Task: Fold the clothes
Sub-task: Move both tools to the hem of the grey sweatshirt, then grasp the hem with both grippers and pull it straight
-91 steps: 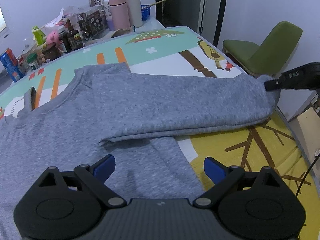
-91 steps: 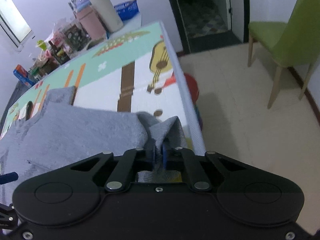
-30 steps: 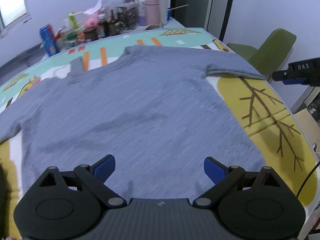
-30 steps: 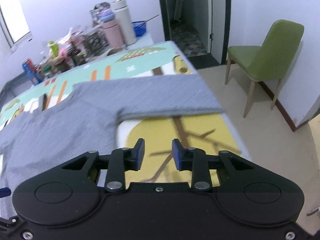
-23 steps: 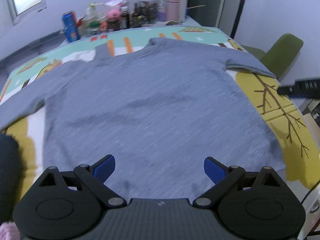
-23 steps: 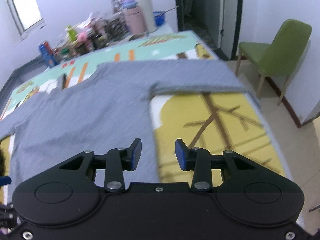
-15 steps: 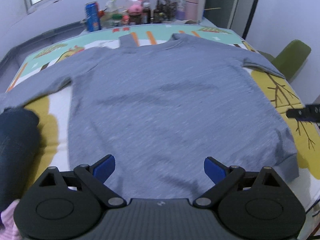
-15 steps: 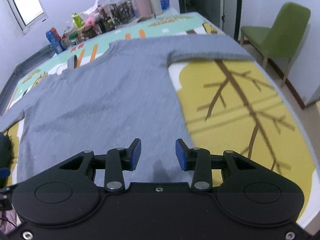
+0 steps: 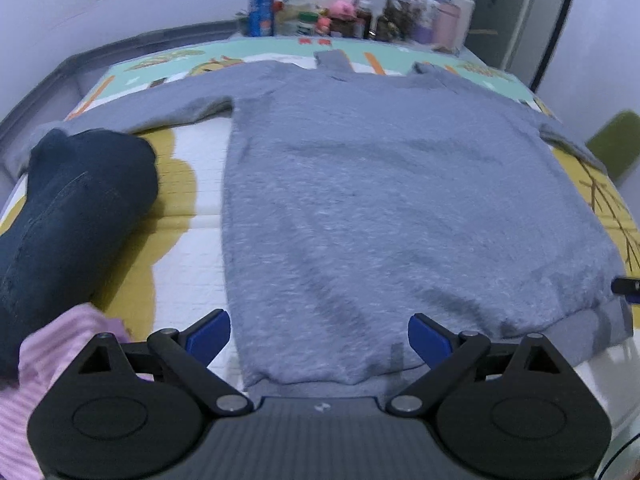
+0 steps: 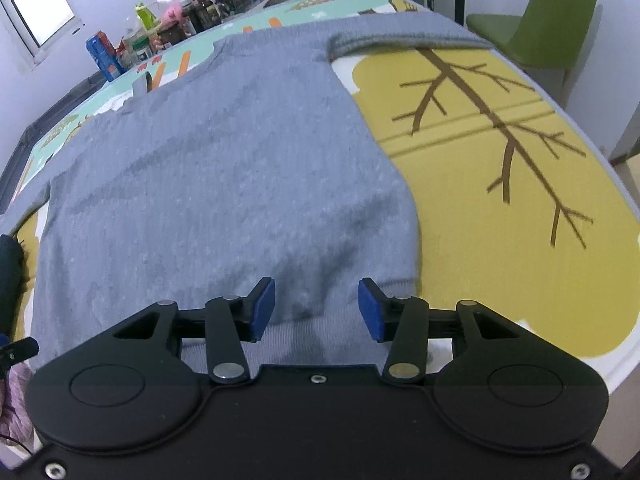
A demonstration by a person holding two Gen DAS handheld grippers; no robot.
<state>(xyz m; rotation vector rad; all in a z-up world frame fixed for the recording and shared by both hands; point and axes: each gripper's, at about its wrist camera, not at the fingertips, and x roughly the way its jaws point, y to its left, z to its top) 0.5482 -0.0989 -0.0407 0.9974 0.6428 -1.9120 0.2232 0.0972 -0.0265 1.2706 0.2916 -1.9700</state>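
A grey sweater (image 9: pixel 380 200) lies flat and face down on the patterned mat, both sleeves spread out to the sides, hem toward me. My left gripper (image 9: pixel 319 334) hangs open above the hem's left part, nothing between its blue pads. In the right wrist view the same sweater (image 10: pixel 224 168) fills the middle. My right gripper (image 10: pixel 316 310) hovers over the hem's right corner with its jaws opening; only the cloth below shows between them, and the pads do not press on it. The right gripper's tip (image 9: pixel 626 286) peeks in at the left view's right edge.
Folded dark jeans (image 9: pixel 68 208) and a pink striped garment (image 9: pixel 36 376) lie at the mat's left front. Bottles, cans and jars (image 9: pixel 344 16) crowd the far end. A green chair (image 10: pixel 540 16) stands beyond the table's right edge. Bare yellow tree-print mat (image 10: pixel 500 152) lies right of the sweater.
Both grippers have drawn back along the sweater toward its hem and sunk a little. The right gripper, once shut on the sleeve, let it go and its jaws have widened. The jeans have come into view.
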